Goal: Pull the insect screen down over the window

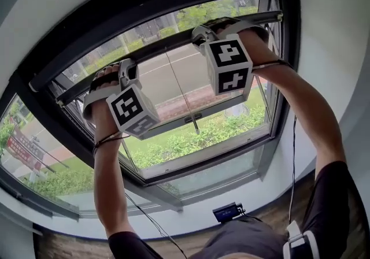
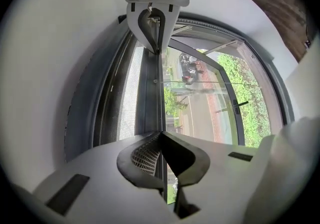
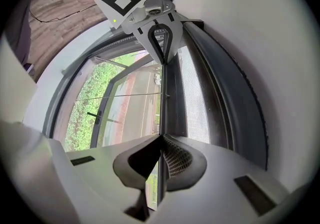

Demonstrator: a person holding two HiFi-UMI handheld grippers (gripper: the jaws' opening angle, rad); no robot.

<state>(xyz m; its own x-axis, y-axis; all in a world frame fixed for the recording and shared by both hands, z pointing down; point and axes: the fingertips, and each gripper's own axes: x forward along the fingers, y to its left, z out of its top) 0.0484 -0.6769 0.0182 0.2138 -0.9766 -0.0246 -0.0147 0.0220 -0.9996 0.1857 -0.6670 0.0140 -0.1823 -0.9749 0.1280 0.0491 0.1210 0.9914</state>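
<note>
The insect screen's dark pull bar (image 1: pixel 167 48) runs across the top of the window, just under the roller housing (image 1: pixel 173 14). My left gripper (image 1: pixel 124 71) is shut on the bar's left part. In the left gripper view its jaws (image 2: pixel 161 134) pinch the bar's thin lip, with a narrow strip of grey mesh (image 2: pixel 129 93) showing beside the bar. My right gripper (image 1: pixel 202 35) is shut on the bar's right part, and in its own view its jaws (image 3: pixel 161 138) pinch the same lip next to the mesh (image 3: pixel 195 103). A thin cord (image 1: pixel 182 90) hangs from the bar's middle.
Behind the bar an outward-tilted window sash with a dark handle (image 1: pixel 193 118) looks onto a road and hedges. A small blue device (image 1: pixel 228 211) sits on the white sill below. Cables trail from both of the person's wrists. White wall curves round the frame.
</note>
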